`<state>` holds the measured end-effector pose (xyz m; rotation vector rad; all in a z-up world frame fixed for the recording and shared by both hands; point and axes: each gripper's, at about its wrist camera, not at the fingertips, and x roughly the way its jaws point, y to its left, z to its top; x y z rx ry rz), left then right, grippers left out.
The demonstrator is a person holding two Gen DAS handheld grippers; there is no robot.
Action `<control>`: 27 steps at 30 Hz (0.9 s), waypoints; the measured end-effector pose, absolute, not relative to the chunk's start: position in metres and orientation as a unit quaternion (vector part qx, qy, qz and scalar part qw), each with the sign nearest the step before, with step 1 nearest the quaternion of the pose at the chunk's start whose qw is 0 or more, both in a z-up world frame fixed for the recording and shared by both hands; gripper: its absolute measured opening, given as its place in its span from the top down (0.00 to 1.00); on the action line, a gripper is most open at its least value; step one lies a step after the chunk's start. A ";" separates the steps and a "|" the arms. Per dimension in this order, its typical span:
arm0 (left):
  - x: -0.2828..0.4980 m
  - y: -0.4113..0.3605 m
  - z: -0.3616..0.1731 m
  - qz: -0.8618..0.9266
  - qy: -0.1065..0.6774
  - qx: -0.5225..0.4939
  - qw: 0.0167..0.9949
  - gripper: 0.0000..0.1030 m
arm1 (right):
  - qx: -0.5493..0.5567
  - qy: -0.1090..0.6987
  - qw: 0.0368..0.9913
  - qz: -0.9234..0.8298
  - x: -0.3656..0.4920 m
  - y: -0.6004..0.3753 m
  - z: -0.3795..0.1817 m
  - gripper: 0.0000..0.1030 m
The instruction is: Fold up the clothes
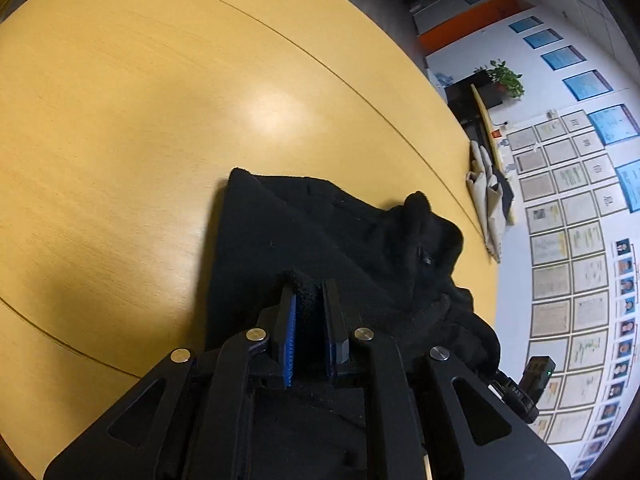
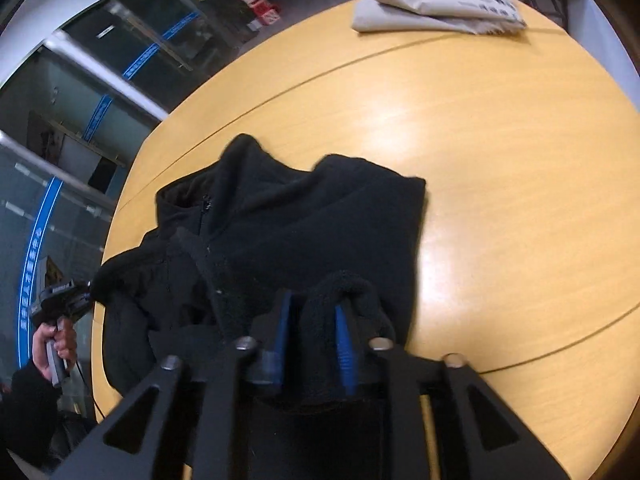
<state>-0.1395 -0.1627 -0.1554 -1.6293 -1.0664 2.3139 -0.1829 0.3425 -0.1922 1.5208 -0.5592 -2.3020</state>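
Item: black fleece jacket [image 2: 304,224], zip-front, lying on the yellow wooden table [image 1: 140,100] with collar away from the holder and one side already laid in along a straight edge; the other side bunched near the table's rim. Left gripper [image 1: 309,304] — clenched on a thick roll of the fleece, cloth filling the gap between the blue pads [image 1: 291,332]. Right gripper [image 2: 312,320] — likewise closed on a fat fold of the same garment, pile bulging over the fingertips. Risks, as judged: the bulky pinches may slip if the two grips are lifted unevenly, letting the fold sag or skew; the loose sleeve mass at the rim could drag off the table; pulling the grips apart would undo the tidy edge. Adjacent: folded pale garments [image 2: 436,8] well apart at the far side, unlikely to interfere.
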 end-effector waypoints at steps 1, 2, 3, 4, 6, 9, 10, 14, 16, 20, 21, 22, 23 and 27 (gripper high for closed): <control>-0.136 -0.163 -0.151 0.765 -0.350 -0.537 0.058 0.76 | 0.529 -0.190 0.172 -0.809 -0.181 0.342 -0.186 0.56; -0.133 -0.163 -0.145 0.767 -0.346 -0.538 0.051 0.58 | 0.524 -0.182 0.181 -0.812 -0.178 0.341 -0.179 0.50; -0.127 -0.165 -0.138 0.770 -0.343 -0.536 0.041 0.45 | 0.518 -0.174 0.189 -0.816 -0.174 0.340 -0.172 0.45; -0.118 -0.169 -0.128 0.776 -0.346 -0.527 0.037 0.43 | 0.512 -0.166 0.191 -0.821 -0.169 0.341 -0.163 0.29; -0.099 -0.174 -0.106 0.786 -0.339 -0.516 0.027 0.34 | 0.498 -0.149 0.195 -0.832 -0.151 0.347 -0.134 0.19; -0.064 -0.181 -0.066 0.802 -0.328 -0.499 0.016 0.26 | 0.484 -0.105 0.205 -0.844 -0.122 0.353 -0.088 0.19; -0.051 -0.183 -0.051 0.807 -0.327 -0.491 0.016 0.25 | 0.475 -0.087 0.208 -0.851 -0.113 0.353 -0.071 0.19; -0.013 -0.188 0.015 0.835 -0.325 -0.443 0.005 0.24 | 0.428 -0.015 0.207 -0.880 -0.073 0.353 0.007 0.19; 0.004 -0.190 0.050 0.850 -0.325 -0.416 -0.002 0.24 | 0.407 0.004 0.212 -0.889 -0.058 0.352 0.045 0.19; 0.030 -0.189 0.107 0.877 -0.307 -0.370 -0.005 0.09 | 0.386 0.009 0.216 -0.897 -0.033 0.360 0.101 0.19; 0.034 -0.183 0.115 0.881 -0.298 -0.367 0.004 0.09 | 0.382 0.014 0.210 -0.900 -0.025 0.363 0.111 0.19; 0.038 -0.177 0.119 0.881 -0.292 -0.371 0.018 0.09 | 0.377 0.016 0.202 -0.904 -0.015 0.368 0.120 0.19; 0.040 -0.171 0.122 0.881 -0.286 -0.375 0.033 0.08 | 0.373 0.012 0.190 -0.908 -0.004 0.375 0.132 0.19; 0.038 -0.149 0.124 0.876 -0.275 -0.387 0.082 0.08 | 0.340 -0.009 0.140 -0.930 0.024 0.400 0.182 0.19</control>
